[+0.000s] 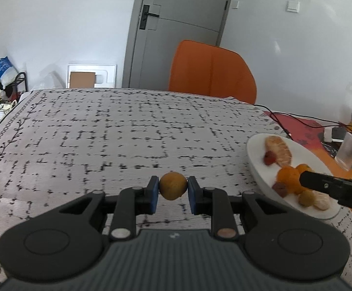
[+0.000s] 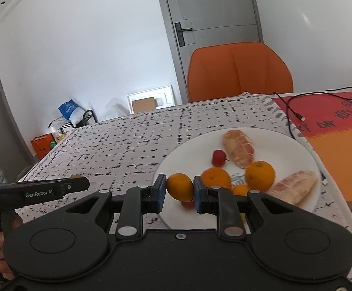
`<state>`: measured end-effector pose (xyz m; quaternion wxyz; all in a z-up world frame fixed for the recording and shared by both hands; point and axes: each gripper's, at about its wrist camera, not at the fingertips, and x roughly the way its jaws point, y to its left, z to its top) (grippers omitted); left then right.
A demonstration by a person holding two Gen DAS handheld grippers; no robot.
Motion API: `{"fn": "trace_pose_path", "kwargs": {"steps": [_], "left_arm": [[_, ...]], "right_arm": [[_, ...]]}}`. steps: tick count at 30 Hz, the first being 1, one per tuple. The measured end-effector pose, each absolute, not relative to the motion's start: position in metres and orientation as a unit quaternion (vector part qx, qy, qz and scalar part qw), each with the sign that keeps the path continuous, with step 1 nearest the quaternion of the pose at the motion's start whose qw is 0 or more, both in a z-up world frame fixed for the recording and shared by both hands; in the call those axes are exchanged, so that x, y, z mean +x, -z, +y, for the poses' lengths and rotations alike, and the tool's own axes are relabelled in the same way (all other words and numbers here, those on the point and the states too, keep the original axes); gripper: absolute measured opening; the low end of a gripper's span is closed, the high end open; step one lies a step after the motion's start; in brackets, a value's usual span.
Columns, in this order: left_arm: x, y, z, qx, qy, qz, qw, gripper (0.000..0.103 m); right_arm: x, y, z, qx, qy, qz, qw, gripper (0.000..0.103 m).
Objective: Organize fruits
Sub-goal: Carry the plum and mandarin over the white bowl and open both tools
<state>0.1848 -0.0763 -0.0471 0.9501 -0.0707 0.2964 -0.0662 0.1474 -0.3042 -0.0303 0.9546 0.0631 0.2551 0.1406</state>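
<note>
My left gripper (image 1: 173,189) is shut on a small yellow-orange fruit (image 1: 173,186) and holds it over the patterned tablecloth (image 1: 103,140), left of the white plate (image 1: 256,165). My right gripper (image 2: 179,189) is shut on a small orange (image 2: 179,186) above the near left part of the plate (image 2: 297,145). On the plate lie two peeled citrus pieces (image 2: 239,148), several small oranges (image 2: 259,175) and a red fruit (image 2: 218,157). The right gripper's finger (image 1: 321,184) shows over the plate in the left wrist view. The left gripper's finger (image 2: 74,184) shows at the left in the right wrist view.
An orange chair (image 1: 212,70) stands behind the table's far edge. A red and orange mat (image 2: 333,131) with a black cable (image 2: 295,114) lies right of the plate. A clear plastic cup (image 1: 349,152) and packets sit at the far right.
</note>
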Motion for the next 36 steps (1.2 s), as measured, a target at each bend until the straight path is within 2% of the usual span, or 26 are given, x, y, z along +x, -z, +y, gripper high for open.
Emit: {"fn": "trace_pose_path", "kwargs": {"steps": [6,9,23,27,36], "left_arm": [[0.184,0.044,-0.091,-0.064,0.08,0.294,0.95,0.024],[0.185,0.043,-0.099,-0.06,0.087,0.292,0.951,0.024],[0.193,0.035,-0.141,-0.035,0.121,0.287,0.95,0.024],[0.197,0.034,-0.153,-0.028,0.129,0.287,0.949,0.024],[0.204,0.034,-0.175,-0.017,0.147,0.288,0.946,0.024]], "right_arm": [[0.143,0.033,-0.316,0.069,-0.131,0.257,0.955,0.024],[0.141,0.035,-0.32,0.064,-0.124,0.253,0.957,0.036],[0.139,0.04,-0.356,0.097,-0.098,0.246,0.959,0.041],[0.138,0.041,-0.36,0.099,-0.098,0.244,0.96,0.047],[0.138,0.043,-0.37,0.101,-0.089,0.244,0.96,0.048]]}}
